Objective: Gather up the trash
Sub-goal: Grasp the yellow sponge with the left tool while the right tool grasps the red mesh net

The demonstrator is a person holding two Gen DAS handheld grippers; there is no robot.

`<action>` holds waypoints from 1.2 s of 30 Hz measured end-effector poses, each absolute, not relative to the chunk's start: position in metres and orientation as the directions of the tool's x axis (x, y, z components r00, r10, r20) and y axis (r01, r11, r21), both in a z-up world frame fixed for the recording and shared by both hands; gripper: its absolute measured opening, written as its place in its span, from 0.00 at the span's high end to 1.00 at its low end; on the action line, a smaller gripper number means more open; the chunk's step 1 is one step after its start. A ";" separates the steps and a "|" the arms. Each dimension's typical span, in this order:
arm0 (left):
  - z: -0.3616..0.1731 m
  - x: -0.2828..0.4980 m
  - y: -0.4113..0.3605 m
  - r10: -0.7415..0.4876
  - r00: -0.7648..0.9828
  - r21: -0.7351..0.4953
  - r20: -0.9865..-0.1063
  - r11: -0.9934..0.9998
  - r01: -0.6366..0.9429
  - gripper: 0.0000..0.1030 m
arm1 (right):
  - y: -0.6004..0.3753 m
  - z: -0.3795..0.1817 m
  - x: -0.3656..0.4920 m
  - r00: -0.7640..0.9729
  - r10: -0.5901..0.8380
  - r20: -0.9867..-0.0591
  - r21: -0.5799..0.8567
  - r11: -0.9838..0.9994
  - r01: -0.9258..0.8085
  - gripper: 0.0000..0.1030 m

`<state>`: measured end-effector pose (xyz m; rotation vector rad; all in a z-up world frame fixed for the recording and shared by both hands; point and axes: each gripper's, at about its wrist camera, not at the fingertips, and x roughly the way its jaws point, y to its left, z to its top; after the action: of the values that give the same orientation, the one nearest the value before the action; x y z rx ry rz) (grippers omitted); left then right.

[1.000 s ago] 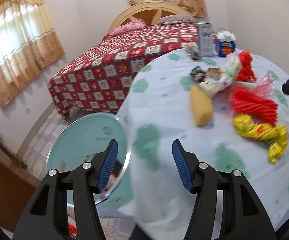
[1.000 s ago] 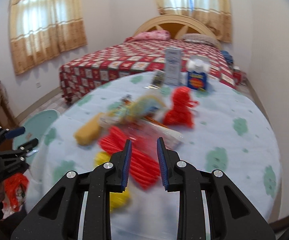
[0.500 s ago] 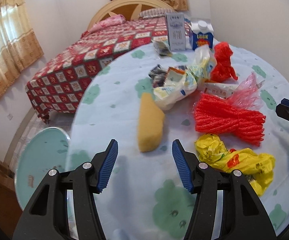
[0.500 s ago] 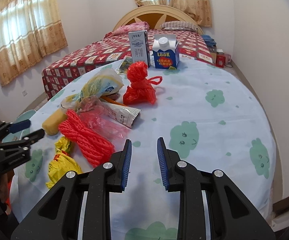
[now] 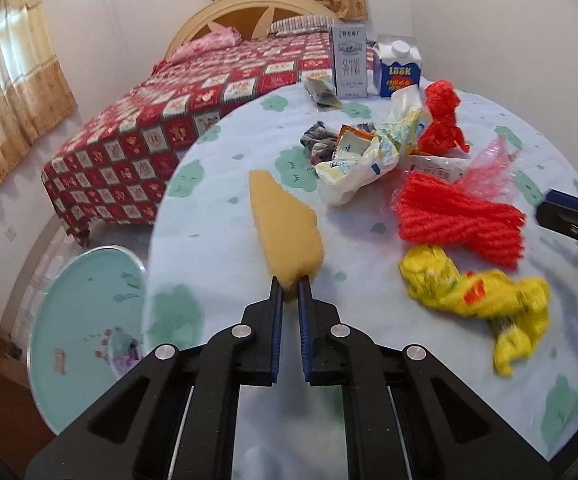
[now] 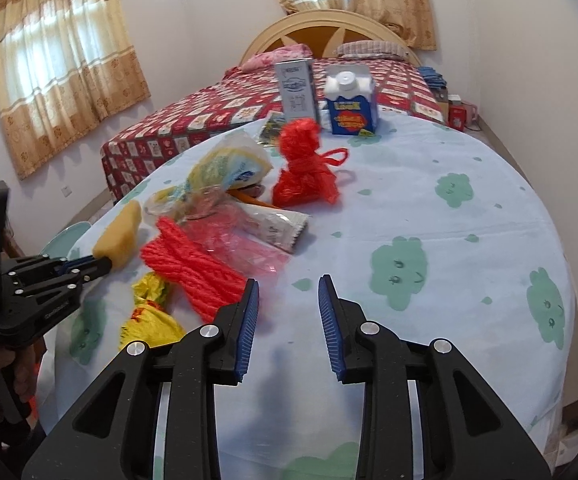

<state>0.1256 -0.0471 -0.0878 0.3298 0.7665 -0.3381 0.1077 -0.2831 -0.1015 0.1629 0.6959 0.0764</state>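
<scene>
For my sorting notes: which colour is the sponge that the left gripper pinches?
The sponge is yellow-orange, plain, without pattern. The left wrist view shows it best.

A round surface (image 6: 429,208) under a pale blue cloth with green cloud prints carries the litter. At its far edge stand a grey carton (image 6: 297,90) and a blue carton (image 6: 349,104). Nearer lie a knotted red bag (image 6: 305,178), a crumpled white-and-yellow bag (image 5: 363,158), a red bundle of cord (image 5: 459,218), a yellow wrapper (image 5: 477,294) and a yellow sponge (image 5: 285,226).
</scene>
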 end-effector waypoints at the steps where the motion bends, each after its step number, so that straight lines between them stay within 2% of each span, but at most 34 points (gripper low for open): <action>1: -0.085 0.121 -0.044 -0.174 0.678 0.173 -0.714 0.894 0.413 0.92 | -0.280 -0.102 0.110 0.760 0.134 -0.636 0.177 0.984 -0.025 0.69; 13: -0.076 0.100 -0.021 -0.180 0.690 0.174 -0.701 0.895 0.410 0.92 | -0.259 -0.114 0.126 0.673 0.248 -0.697 0.240 0.965 -0.107 0.70; 14: -0.075 0.099 -0.019 -0.176 0.694 0.176 -0.698 0.897 0.404 0.92 | -0.259 -0.115 0.126 0.669 0.256 -0.697 0.245 0.963 -0.114 0.72; 17: -0.074 0.096 -0.014 -0.164 0.702 0.184 -0.693 0.901 0.393 0.92 | -0.256 -0.110 0.120 0.685 0.273 -0.675 0.246 0.959 -0.140 0.85; 19: -0.071 0.094 -0.008 -0.148 0.712 0.194 -0.686 0.906 0.376 0.92 | -0.255 -0.108 0.118 0.703 0.274 -0.656 0.244 0.959 -0.146 0.89; 30: -0.056 0.094 0.038 -0.033 0.760 0.237 -0.649 0.940 0.244 0.92 | -0.239 -0.074 0.102 0.806 0.267 -0.528 0.214 0.960 -0.178 0.91; 36: -0.053 0.100 0.063 0.006 0.763 0.240 -0.646 0.951 0.196 0.92 | -0.230 -0.061 0.117 0.805 0.267 -0.529 0.194 0.962 -0.192 0.91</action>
<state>0.0998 0.0629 -0.0532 0.3041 0.6975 -0.1054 0.1168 -0.2297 -0.0608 0.1330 0.5856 0.2468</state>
